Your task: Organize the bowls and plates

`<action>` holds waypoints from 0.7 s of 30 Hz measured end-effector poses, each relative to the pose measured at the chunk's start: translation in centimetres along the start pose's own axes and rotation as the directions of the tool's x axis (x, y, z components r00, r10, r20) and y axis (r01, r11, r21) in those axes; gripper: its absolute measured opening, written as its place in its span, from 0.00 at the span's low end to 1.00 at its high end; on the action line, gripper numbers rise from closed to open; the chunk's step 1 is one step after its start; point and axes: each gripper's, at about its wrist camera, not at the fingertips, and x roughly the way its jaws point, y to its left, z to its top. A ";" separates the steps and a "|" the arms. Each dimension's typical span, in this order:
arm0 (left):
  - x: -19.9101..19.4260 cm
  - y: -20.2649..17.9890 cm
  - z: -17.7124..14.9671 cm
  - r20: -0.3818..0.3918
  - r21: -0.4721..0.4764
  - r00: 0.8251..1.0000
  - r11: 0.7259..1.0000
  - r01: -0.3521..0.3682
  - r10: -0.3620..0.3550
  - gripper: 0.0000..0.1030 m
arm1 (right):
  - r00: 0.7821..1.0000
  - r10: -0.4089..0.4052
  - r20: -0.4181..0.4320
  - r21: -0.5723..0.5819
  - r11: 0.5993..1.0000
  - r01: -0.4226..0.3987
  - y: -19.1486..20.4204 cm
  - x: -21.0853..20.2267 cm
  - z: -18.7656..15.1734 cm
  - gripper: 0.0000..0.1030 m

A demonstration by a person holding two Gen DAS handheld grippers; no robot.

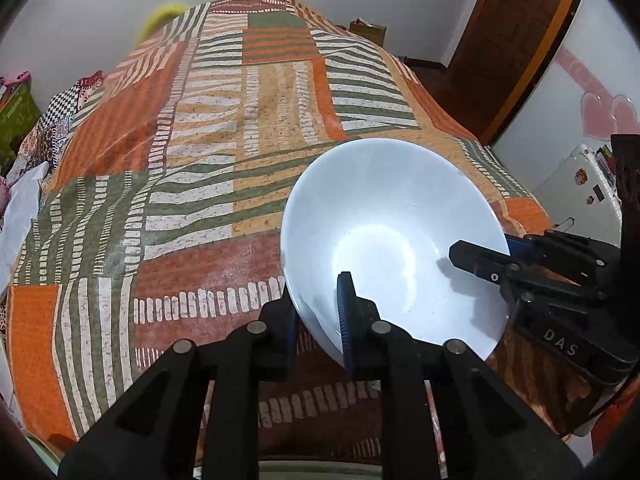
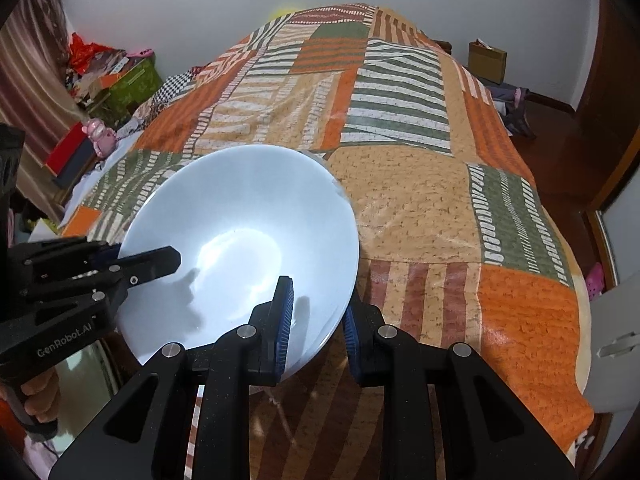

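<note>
The bowl was plain white, glossy and wide-flared, with a soft ring of glare around its flat bottom and no pattern or chips that I could see. I had it held up tilted over the near end of the bed, its far rim reaching toward the middle of the patchwork cover.

My left gripper was clamped on the near rim, one blue-padded finger inside the bowl and the other against its outer wall. My right gripper pinched the rim from its own side the same way, inner pad lying on the white interior, outer pad behind the wall. Each wrist view showed the other gripper's black finger reaching in over the rim, casting a grey shadow on the glaze.

The bedcover was a patchwork of orange, green and cream stripes and lay bare ahead of the bowl. A green box and a pink toy sat in clutter along the left edge of the bed, a brown paper bag stood beyond the far right corner, and a wooden door stood to the right.
</note>
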 end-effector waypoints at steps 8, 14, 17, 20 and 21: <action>-2.4 -0.4 -1.1 0.032 0.004 0.999 1.000 -0.008 0.007 0.17 | 0.999 0.009 0.034 -0.002 1.000 -0.009 1.2 -2.2 -0.4 0.21; -5.6 -0.5 -1.8 0.073 0.000 0.997 1.000 -0.005 0.005 0.17 | 0.997 0.012 0.075 -0.015 1.000 -0.011 2.6 -4.6 -0.6 0.21; -7.5 -0.5 -2.3 0.096 -0.001 0.995 1.000 -0.006 0.006 0.17 | 0.995 0.014 0.096 -0.025 1.000 -0.011 3.6 -5.8 -0.7 0.21; -9.4 -0.4 -2.8 0.120 -0.001 0.993 1.000 -0.010 0.010 0.17 | 0.993 0.016 0.115 -0.038 0.999 -0.012 4.6 -6.9 -1.0 0.21; -10.1 -0.4 -3.1 0.128 -0.001 0.992 1.000 -0.013 0.013 0.17 | 0.993 0.018 0.120 -0.041 0.999 -0.013 4.9 -7.2 -1.0 0.21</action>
